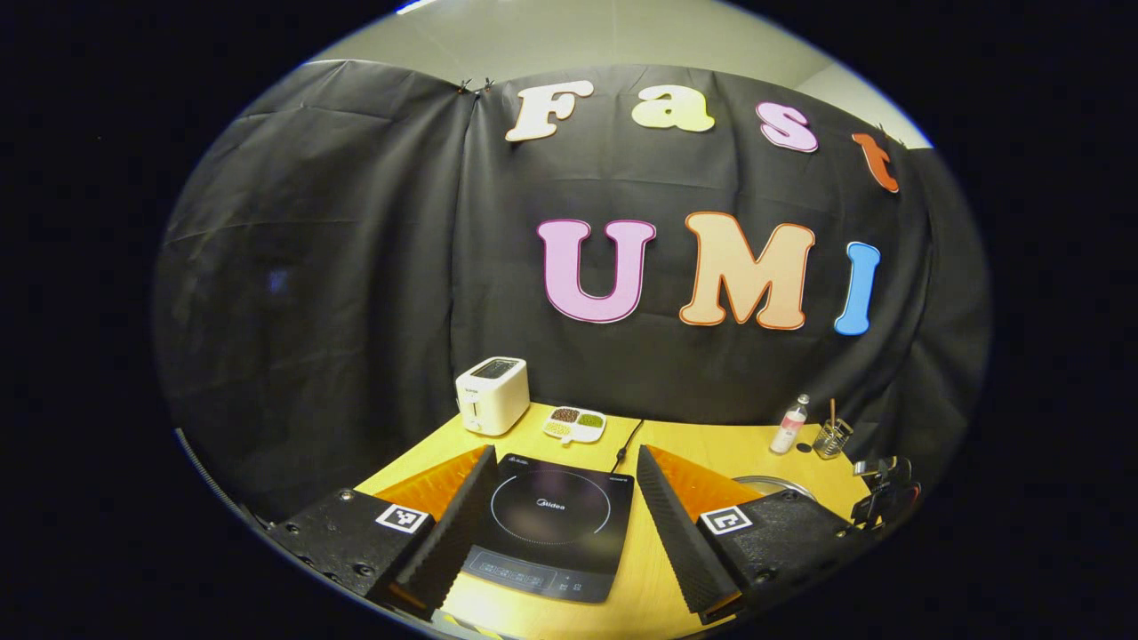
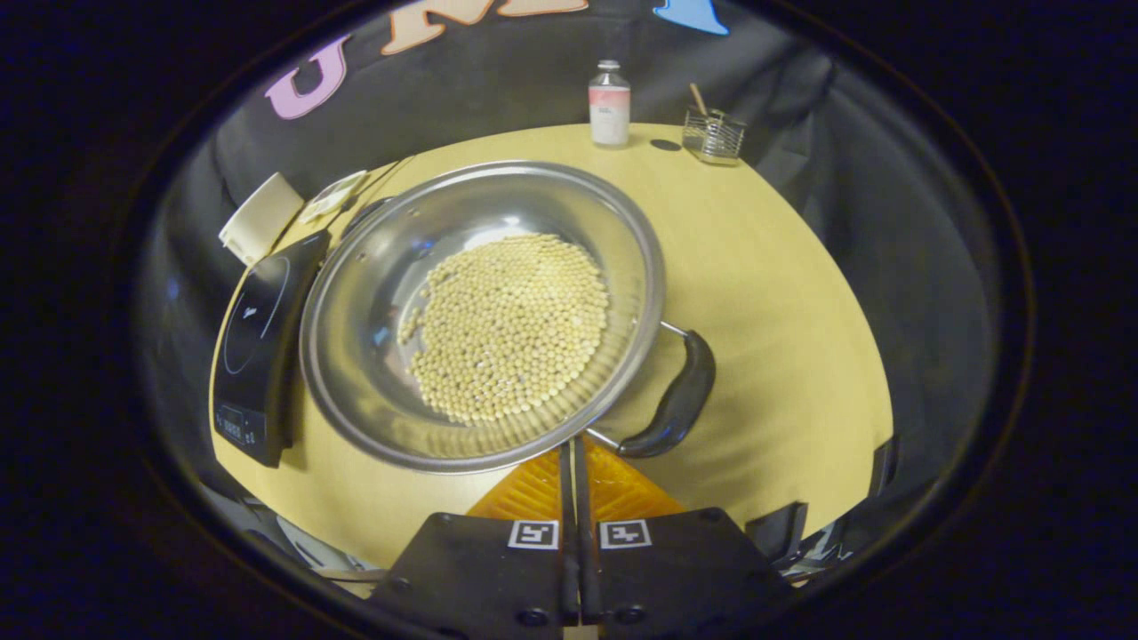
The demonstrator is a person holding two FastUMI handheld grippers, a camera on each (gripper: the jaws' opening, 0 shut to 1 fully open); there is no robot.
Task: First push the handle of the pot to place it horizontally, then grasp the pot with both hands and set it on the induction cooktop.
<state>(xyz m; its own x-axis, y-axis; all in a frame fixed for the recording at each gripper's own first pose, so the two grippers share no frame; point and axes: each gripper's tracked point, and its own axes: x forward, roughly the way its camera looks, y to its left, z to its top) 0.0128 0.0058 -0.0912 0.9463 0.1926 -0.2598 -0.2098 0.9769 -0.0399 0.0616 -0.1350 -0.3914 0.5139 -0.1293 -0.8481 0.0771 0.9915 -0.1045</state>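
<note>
Two hand-held grippers over a yellow tabletop [image 2: 782, 267], one spread, one pressed together.

Largest on the tabletop is the steel pot [image 2: 356, 356], holding a heap of pale beans [image 2: 507, 329]; it sits just right of the black induction cooktop [image 1: 551, 524], its rim overlapping the cooktop's edge in the right gripper view. One dark pot handle [image 2: 677, 400] curves at the pot's near right side. The left hand-held gripper [image 1: 564, 524] hangs over the cooktop with fingers spread wide, touching nothing. The right hand-held gripper [image 2: 573, 471] has its fingers pressed together, tips at the pot's near rim beside the handle. At the far edge stand a white toaster [image 1: 492, 394], a divided dish [image 1: 574, 423], a small bottle [image 2: 609, 103] and a wire holder [image 2: 713, 135].
</note>
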